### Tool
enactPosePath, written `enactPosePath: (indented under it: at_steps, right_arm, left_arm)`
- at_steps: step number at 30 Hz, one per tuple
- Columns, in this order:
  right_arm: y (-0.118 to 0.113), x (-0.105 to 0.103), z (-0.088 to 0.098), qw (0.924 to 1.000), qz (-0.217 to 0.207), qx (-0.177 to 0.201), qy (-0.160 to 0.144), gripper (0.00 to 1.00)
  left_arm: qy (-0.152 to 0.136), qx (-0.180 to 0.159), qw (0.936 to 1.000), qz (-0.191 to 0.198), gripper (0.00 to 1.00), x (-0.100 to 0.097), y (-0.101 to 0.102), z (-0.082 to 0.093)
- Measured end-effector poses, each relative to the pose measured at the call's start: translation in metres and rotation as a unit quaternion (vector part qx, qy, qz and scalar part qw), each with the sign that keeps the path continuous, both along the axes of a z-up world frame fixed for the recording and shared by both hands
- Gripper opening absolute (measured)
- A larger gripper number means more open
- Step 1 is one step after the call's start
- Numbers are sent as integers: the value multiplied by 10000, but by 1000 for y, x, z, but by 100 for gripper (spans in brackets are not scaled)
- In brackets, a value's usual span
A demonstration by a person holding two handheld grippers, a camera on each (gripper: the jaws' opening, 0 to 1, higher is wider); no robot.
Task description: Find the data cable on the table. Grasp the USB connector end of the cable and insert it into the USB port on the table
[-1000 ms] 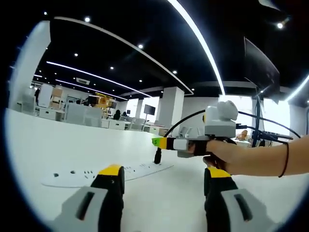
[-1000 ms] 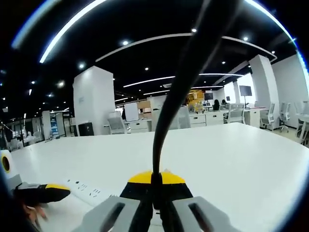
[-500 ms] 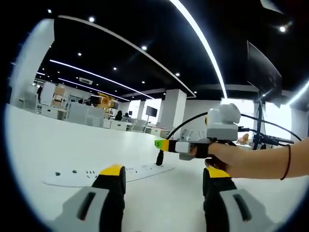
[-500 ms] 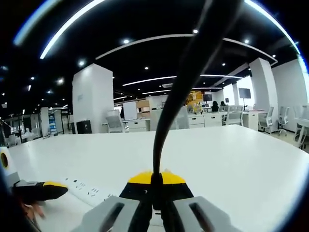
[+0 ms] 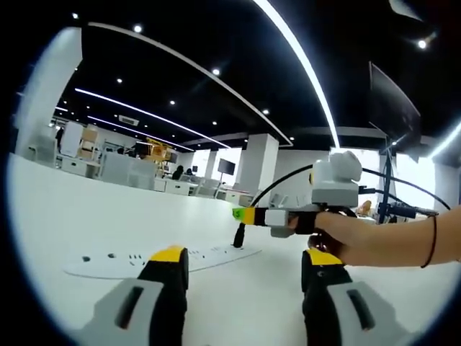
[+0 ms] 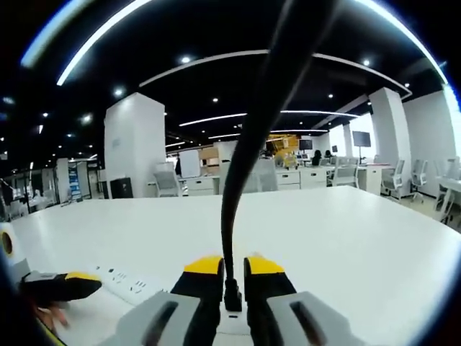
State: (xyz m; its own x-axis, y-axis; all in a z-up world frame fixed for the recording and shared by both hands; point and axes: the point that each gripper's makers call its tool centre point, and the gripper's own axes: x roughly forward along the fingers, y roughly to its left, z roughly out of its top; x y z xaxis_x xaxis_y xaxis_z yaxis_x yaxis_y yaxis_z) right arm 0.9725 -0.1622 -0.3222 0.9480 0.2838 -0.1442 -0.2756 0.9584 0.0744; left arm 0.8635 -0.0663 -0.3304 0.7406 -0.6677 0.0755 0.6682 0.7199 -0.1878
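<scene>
Holding state, right tongs (image 6: 231, 264): jaws slightly parted on either side of the plug end (image 6: 231, 295), flanking it rather than clamping it
Left tongs (image 5: 245, 256): jaws wide apart and empty, low over the white surface (image 5: 79, 209)
Data cable (image 6: 241, 166): black; its plug end stands upright between the right jaws, foot touching the white power strip (image 6: 133, 285); the cord arches up and back over the gripper
Step in hand (judgement): insertion looks done or nearly so; depth of seating cannot be told
Risk 1: if the plug end is only half seated, the springy arch of cord may lever it out once freed
Risk 2: drawing the jaws away askew could snag the cord and tilt or pull the plug end
Risk 3: the power strip is unheld and looks light; it could slide or lift with the data cable
Writing: none legible; the power strip shows dark socket marks, no readable brand
</scene>
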Motion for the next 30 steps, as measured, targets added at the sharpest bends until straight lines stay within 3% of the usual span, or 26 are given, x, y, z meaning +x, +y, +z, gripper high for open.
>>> enactPosePath:
  at_steps: [13, 18, 23, 30]
  right_arm:
    - [-3, -41, 7, 9999, 101, 84, 83, 24]
    - [-1, -57, 11, 9997, 114, 226, 43, 28]
    - [-5, -76, 16, 9992, 7, 394, -41, 31]
    - [-7, -108, 28, 9986, -60, 503, -149, 33]
  left_arm:
    - [6, -272, 9996, 83, 70, -1, 7, 5]
    - [-11, -98, 9999, 103, 70, -4, 5, 4]
    - [-240, 122, 9996, 116, 69, -15, 4, 7]
    - [-218, -89, 9992, 314, 72, -25, 14, 13]
